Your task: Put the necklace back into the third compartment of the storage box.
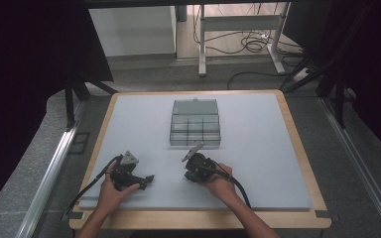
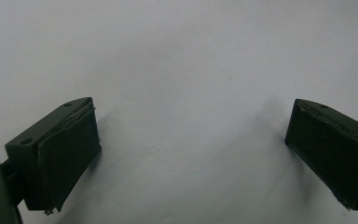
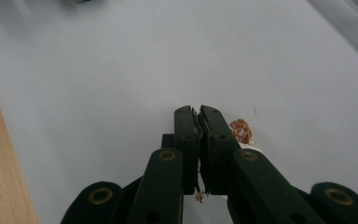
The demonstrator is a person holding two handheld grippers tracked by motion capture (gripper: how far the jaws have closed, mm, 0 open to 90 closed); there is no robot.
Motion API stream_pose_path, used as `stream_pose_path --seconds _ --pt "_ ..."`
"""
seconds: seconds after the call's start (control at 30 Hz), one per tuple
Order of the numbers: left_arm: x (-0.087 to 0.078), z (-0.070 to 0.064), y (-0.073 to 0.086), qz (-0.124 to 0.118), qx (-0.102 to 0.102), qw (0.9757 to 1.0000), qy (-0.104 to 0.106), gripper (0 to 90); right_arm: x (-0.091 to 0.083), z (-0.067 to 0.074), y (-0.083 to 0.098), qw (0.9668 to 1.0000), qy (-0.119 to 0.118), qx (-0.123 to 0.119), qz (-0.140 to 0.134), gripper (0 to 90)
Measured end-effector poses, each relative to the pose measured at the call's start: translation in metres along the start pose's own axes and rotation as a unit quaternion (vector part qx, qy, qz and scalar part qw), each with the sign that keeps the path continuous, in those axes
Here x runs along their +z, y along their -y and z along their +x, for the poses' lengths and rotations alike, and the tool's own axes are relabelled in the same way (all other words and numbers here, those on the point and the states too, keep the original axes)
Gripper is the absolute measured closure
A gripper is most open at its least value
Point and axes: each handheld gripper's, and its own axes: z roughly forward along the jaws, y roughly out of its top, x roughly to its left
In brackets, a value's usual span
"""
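My left gripper [image 1: 149, 179] lies low over the pale grey mat [image 1: 258, 163] at the near left, pointing right. In the left gripper view its jaws stand wide apart, and my left gripper [image 2: 191, 140] has only bare mat between them. My right gripper [image 1: 186, 173] rests near the middle front and points left; its jaws are pressed together. In the right gripper view a small orange-speckled thing [image 3: 241, 130] lies on the mat right beside my right gripper [image 3: 198, 112]. Whether any part of that thing is pinched I cannot tell.
A clear plastic compartment box [image 1: 195, 124] with its lid raised stands at the middle of the mat, just beyond the right gripper. The table's wooden rim [image 1: 297, 144] frames the mat. Black cables [image 1: 87, 191] trail from both grippers toward the front edge.
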Motion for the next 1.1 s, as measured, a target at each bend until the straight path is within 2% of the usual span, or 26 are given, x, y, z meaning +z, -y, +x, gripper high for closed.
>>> stream_pose_path --seconds 0.47,1.1 --pt "0.000 0.000 0.000 0.000 0.000 1.0000 0.000 2.3 -0.005 0.002 -0.002 0.9999 -0.008 -0.002 -0.012 85.1" --pt "0.000 0.000 0.000 0.001 0.002 1.0000 0.000 2.3 -0.046 -0.006 -0.009 0.9971 -0.016 0.006 -0.074 85.2"
